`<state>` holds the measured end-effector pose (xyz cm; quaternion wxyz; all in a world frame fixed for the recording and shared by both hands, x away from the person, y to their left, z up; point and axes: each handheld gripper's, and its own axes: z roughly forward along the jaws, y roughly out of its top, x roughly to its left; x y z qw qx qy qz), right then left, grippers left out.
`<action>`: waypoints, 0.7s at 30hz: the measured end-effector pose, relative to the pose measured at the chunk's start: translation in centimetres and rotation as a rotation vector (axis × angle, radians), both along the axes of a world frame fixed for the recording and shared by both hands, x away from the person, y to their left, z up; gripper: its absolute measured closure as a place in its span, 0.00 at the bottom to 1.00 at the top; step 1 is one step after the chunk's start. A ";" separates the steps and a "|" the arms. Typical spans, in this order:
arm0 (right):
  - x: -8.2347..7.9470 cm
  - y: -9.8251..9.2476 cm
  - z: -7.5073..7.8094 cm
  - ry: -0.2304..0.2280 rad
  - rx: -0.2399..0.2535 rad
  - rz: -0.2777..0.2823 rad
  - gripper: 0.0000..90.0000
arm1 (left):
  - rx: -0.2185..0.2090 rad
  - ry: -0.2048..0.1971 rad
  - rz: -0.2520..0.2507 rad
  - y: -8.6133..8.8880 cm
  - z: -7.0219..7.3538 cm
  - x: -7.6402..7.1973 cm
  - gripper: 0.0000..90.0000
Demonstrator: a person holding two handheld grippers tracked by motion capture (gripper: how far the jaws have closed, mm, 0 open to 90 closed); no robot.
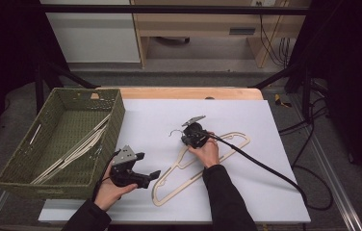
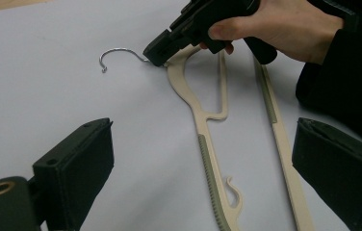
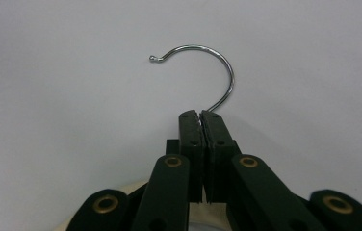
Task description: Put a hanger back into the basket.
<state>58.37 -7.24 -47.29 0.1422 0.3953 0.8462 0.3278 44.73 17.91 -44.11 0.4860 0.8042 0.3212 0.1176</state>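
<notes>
- Now the right gripper point(image 3: 201, 118) has its jaws pressed together on the metal hook point(image 3: 208, 62) of the cream hanger point(image 1: 200, 163), which lies flat on the white board point(image 1: 265, 183).
- Left gripper point(image 1: 143, 166) hovers near the hanger, jaws wide apart, holding nothing.

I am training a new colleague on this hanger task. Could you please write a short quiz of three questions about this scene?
1. True or false: the right gripper is shut on the neck of the hanger, at the base of its metal hook.
2. Where does the left gripper stand?
A. clamped on the hanger
B. open above the table, beside the basket
C. inside the basket
3. Fill in: the basket at the left of the white board holds more ____.

Key: 1 true; 2 B; 3 hangers.
</notes>
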 end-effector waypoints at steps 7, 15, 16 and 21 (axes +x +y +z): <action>0.1 0.1 0.1 0.023 0.023 -0.029 0.99 | 0.026 0.035 -0.005 -1.5 -0.4 1.1 0.11; -0.2 -0.1 0.5 -0.004 0.020 -0.012 0.99 | 0.058 0.061 -0.018 -4.0 -0.7 2.9 0.12; -0.3 -0.2 0.6 -0.005 0.020 -0.016 0.99 | 0.057 0.064 -0.018 -4.3 -0.7 3.2 0.13; -0.6 -0.4 1.1 -0.031 0.027 0.005 0.99 | 0.072 0.086 -0.030 -6.0 -1.2 4.4 0.17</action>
